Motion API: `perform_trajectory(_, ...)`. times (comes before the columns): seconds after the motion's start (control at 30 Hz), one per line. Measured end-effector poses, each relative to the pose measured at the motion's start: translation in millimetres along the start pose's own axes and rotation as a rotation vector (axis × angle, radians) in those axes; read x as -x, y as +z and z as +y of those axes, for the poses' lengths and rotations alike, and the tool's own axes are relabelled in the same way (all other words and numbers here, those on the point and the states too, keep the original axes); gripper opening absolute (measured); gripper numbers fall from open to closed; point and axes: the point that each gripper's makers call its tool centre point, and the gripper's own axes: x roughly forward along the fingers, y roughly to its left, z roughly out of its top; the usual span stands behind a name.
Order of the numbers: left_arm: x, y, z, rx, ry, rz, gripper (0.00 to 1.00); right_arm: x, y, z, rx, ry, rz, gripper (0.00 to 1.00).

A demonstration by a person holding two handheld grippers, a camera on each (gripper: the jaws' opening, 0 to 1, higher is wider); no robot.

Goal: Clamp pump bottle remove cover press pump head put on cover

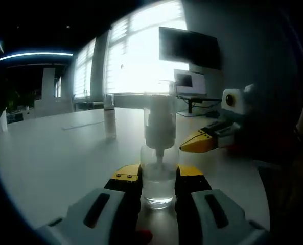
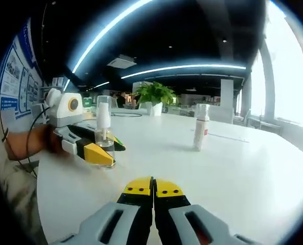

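Left gripper (image 1: 158,191) pinches pump bottle (image 1: 159,173) steady on table (image 1: 54,163); right gripper (image 2: 153,190) pressed together, empty, at 3 o'clock.

**Pump bottle on bench, gripped between left tongs**

Standing upright on the bench (image 1: 54,158), pump bottle (image 1: 159,168), clamped low between the left tongs (image 1: 159,178). Behind and to its left in the left gripper view, a second bottle (image 1: 109,116), well apart. To its right, right tongs (image 1: 198,143), near but not touching. Behind, against the wall, a monitor (image 1: 188,47). In the right gripper view, beyond the bench, a potted plant (image 2: 154,97).
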Motion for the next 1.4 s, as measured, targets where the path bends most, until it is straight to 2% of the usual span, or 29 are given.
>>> perform_trajectory(0.23, 0.5, 5.1, 9.7, 0.014, 0.043, -0.012, 0.16, 0.3, 0.6, 0.0, -0.007, 0.002, -0.006, 0.0)
perform_trajectory(0.4, -2.8, 19.3, 18.3, 0.016, 0.065, -0.034, 0.16, 0.3, 0.4, 2.4, -0.003, 0.004, -0.002, 0.0)
perform_trajectory(0.47, -3.9, 25.1, 26.3, 0.017, 0.078, -0.042, 0.16, 0.2, 0.5, 1.1, -0.005, 0.001, -0.003, 0.0)
perform_trajectory(0.57, -4.1, 31.5, 41.6, 0.005, 0.138, -0.046, 0.16, 0.5, 1.4, 0.4, -0.005, -0.001, -0.009, 0.0)
perform_trajectory(0.67, -4.4, 38.2, 51.1, 0.008, 0.157, -0.062, 0.16, 0.2, 1.3, -1.2, -0.012, -0.001, -0.01, 0.0)
perform_trajectory(0.77, -7.3, 40.1, 58.2, 0.017, 0.174, -0.065, 0.16, 0.5, 1.6, -0.9, -0.015, -0.003, -0.014, 0.0)
perform_trajectory(1.13, -23.9, 46.7, 104.2, 0.032, 0.271, -0.081, 0.16, 1.9, 3.6, -2.5, -0.02, -0.004, -0.028, 0.0)
perform_trajectory(1.33, -36.2, 47.6, 122.2, 0.054, 0.28, -0.088, 0.16, 4.1, 6.2, -6.3, -0.051, -0.014, -0.047, 0.0)
perform_trajectory(1.4, -39.2, 46.4, 122.4, 0.047, 0.286, -0.084, 0.16, 4.5, 6.3, -7.1, -0.059, -0.016, -0.05, 0.0)
